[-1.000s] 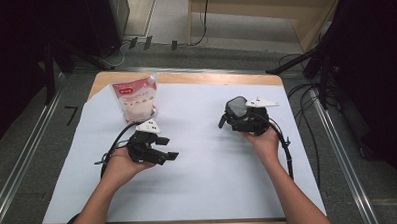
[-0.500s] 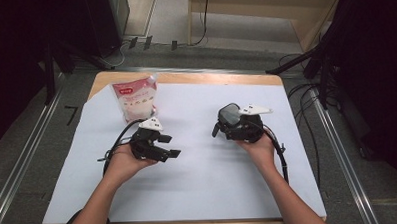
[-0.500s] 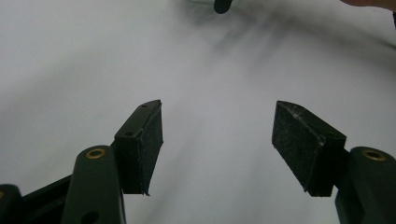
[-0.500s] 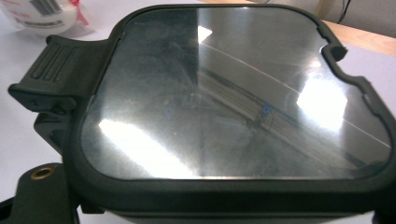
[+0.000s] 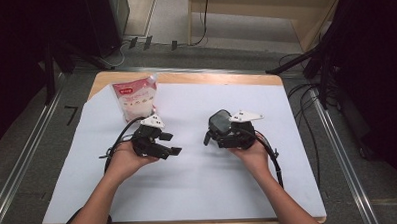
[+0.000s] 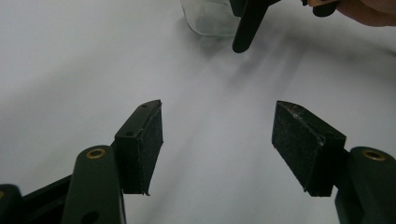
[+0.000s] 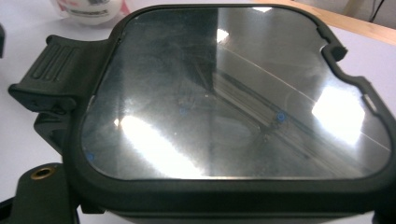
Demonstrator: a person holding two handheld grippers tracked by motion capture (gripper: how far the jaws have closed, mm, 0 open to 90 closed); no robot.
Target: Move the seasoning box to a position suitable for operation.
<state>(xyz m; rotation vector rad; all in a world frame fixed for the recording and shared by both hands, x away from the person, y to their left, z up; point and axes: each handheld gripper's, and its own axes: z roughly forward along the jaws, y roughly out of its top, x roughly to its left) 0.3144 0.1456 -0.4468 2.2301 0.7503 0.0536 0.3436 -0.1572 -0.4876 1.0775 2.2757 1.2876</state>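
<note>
My right gripper (image 5: pixel 215 134) is shut on a clear container with a black-rimmed, see-through lid (image 5: pixel 219 122), held just above the white sheet right of centre. In the right gripper view the lid (image 7: pixel 233 93) lies close before the camera, its ribbed latch (image 7: pixel 51 63) at the left, and one of the fingers (image 7: pixel 44 191) shows under the lid's corner. My left gripper (image 5: pixel 171 144) rests left of centre and points at the container, open with nothing between its pads (image 6: pixel 217 140). The container's clear wall (image 6: pixel 208 18) stands beyond them.
A plastic bag of white grains with a red label (image 5: pixel 135 98) stands at the far left of the white sheet (image 5: pixel 189 192), and its lower part (image 7: pixel 88 7) shows behind the lid. The wooden table edge (image 5: pixel 210 77) runs along the back. Cables trail from both grippers.
My right gripper has carried the container leftward and a little nearer the person, toward the left gripper. The left gripper has hardly moved and its jaws stay equally wide.
</note>
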